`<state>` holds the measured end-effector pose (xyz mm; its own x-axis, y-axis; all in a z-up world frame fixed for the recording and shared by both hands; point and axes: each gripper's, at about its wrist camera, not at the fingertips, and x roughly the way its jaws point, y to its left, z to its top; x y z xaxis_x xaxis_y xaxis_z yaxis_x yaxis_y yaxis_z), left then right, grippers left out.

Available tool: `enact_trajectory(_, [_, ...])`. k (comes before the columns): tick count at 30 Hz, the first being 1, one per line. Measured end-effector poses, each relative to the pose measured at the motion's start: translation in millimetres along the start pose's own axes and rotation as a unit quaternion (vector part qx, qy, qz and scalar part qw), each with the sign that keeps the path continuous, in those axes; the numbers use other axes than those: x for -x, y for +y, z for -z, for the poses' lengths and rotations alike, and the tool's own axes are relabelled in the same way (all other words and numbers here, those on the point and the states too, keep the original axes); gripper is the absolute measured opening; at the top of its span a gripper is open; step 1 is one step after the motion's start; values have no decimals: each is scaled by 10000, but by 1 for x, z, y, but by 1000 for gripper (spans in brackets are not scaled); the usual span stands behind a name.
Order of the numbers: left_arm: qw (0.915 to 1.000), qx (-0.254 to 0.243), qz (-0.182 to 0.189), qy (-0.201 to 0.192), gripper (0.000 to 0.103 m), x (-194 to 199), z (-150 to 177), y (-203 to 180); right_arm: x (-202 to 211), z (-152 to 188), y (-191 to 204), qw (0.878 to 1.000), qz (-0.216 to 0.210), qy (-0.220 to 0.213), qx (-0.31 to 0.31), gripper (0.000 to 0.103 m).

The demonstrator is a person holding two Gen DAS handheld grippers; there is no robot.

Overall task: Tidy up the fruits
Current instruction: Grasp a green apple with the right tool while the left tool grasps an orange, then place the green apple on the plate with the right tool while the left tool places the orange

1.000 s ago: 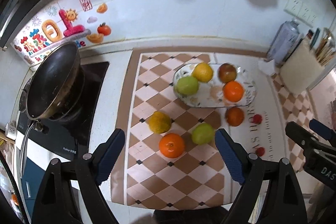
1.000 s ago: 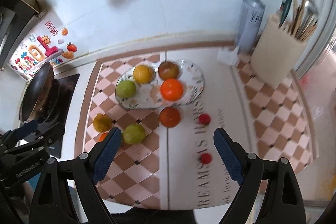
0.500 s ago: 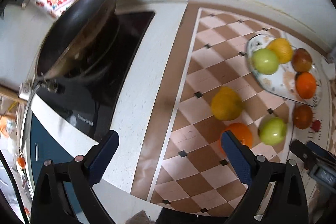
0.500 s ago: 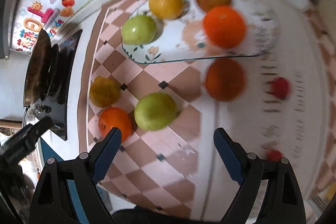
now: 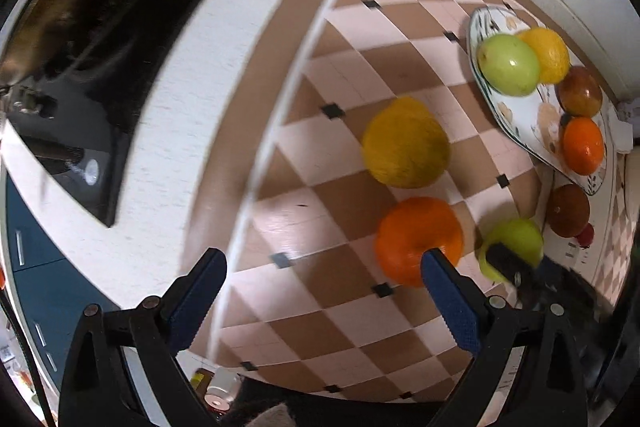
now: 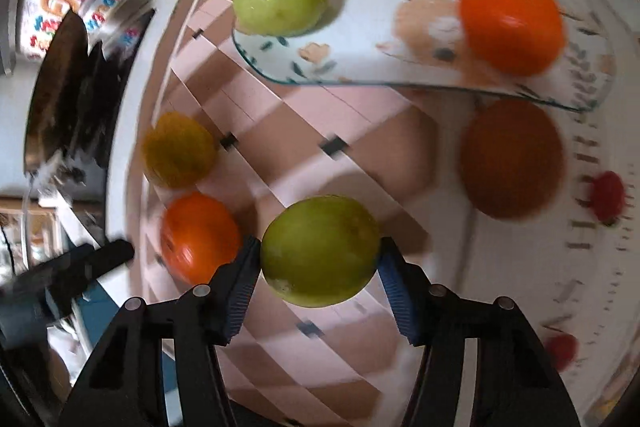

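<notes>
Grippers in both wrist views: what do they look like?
Both match. The left gripper and the right gripper each have two angular matte black fingers with open cut-outs and silver rivets, tipped with blue ribbed pads. No cables, sleeves or readable markings show.

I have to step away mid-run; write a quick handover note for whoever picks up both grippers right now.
Right gripper: jaws closing around the green fruit on the mat, pads at its sides; not lifted.
Left gripper: jaws open, empty, the loose orange beside its right finger.
Plate: already holds a green fruit, a yellow one, a brownish one and an orange.
Left on the mat: yellow fruit, orange, brown fruit, two small red fruits.
Next, probably: plate the green fruit, then the others.
</notes>
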<state>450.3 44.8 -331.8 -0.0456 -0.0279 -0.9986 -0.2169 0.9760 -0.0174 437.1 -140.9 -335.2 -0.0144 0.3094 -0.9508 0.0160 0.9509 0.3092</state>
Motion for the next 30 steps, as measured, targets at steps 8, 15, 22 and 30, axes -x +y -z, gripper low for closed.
enact_trajectory(8, [9962, -856, 95, 145, 99, -27, -4, -57, 43, 35, -47, 9980, -107, 107, -621, 62])
enact_trajectory(15, [9856, -1649, -358, 90, 66, -45, 4, -97, 62, 40, -60, 9953, -158, 40, -951, 62])
enact_trajectory(22, [9860, -1662, -132, -6, 60, -42, 18, -89, 77, 43, -59, 9961, -41, 48, -876, 62])
enact_trajectory(30, [9849, -1727, -33, 107, 60, -48, 57, -99, 79, 45, -70, 9955, -94, 98, -942, 65])
